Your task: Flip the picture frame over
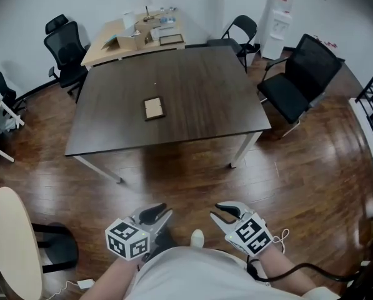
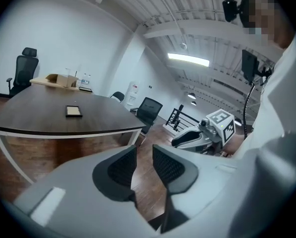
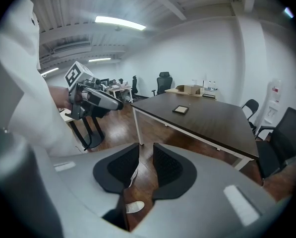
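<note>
A small dark picture frame (image 1: pixel 154 108) with a light panel facing up lies flat near the middle of the dark brown table (image 1: pixel 205 92). The same frame (image 2: pixel 74 111) appears far off in the left gripper view, and again (image 3: pixel 181 109) in the right gripper view. Both grippers are held low by the person's body, well short of the table. My left gripper (image 1: pixel 163 212) (image 2: pixel 144 157) has its jaws nearly together, with nothing between them. So does my right gripper (image 1: pixel 218 212) (image 3: pixel 146 155).
Black office chairs stand at the table's right (image 1: pixel 298 83), back (image 1: pixel 242 30) and left (image 1: pixel 64 45). A light wooden desk (image 1: pixel 105 42) with boxes adjoins the far edge. A round pale table (image 1: pixel 11 242) is at lower left, a water dispenser (image 1: pixel 280 11) at the back.
</note>
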